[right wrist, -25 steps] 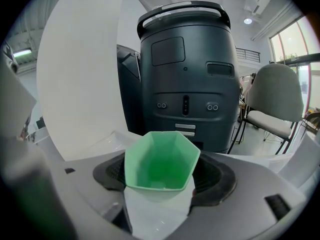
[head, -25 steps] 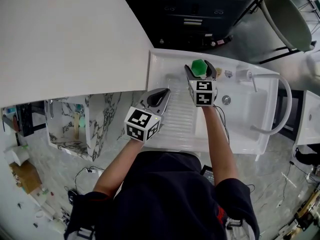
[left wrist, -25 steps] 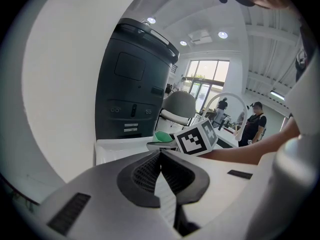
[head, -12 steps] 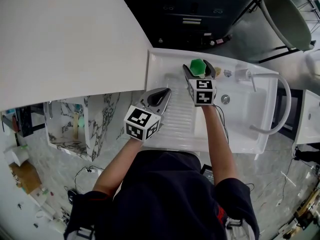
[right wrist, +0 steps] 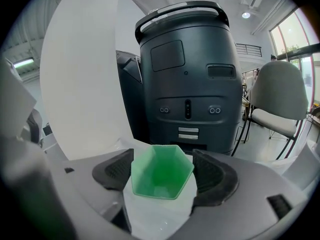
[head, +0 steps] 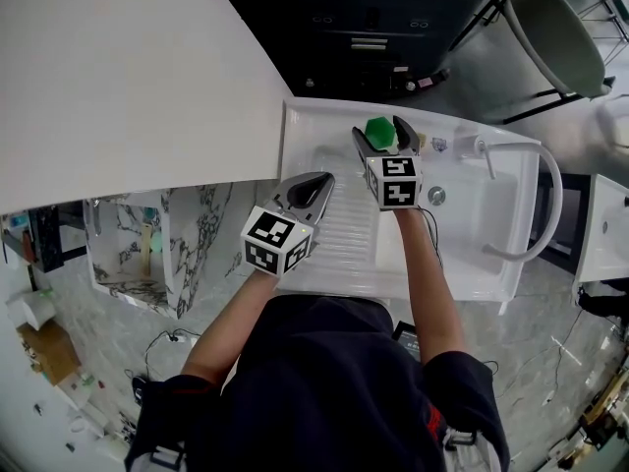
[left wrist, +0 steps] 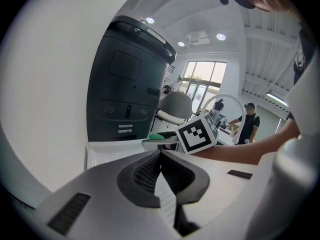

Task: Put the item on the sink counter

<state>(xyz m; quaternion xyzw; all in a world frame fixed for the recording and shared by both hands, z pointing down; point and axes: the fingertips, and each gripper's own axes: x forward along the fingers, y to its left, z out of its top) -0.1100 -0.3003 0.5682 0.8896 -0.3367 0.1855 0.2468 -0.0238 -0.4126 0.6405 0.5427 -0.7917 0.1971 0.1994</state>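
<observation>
1. Jaws of the right gripper (head: 379,130) are clenched on a green cup (right wrist: 161,176), with one dark pad pressed on each side of it.
2. The cup has six flat sides. It stands upright with its open top facing up.
3. The cup is at the far edge of the white sink counter (head: 307,126), to the left of the basin (head: 470,214). It is very low over the white top, but I cannot tell if its bottom touches.
4. The left gripper (head: 324,179) has its jaws squeezed tight together, and nothing is between them.
5. The left gripper hangs over the left side of the bumpy draining board (head: 352,226). It is nearer to the person than the right gripper and to its left. The two grippers are close but do not touch.
6. The basin is on the right side of the counter, with a round drain hole (head: 436,196) in it. A bent white tap (head: 479,147) curves over it.
7. A big dark machine (right wrist: 187,79) stands on the far side of the counter. A pale chair (right wrist: 280,96) is to the right of it.
8. A white wall (head: 128,77) fills the left side, just beside the counter.
9. The person (head: 334,382) wears a dark top and reaches both arms out over the sink.
</observation>
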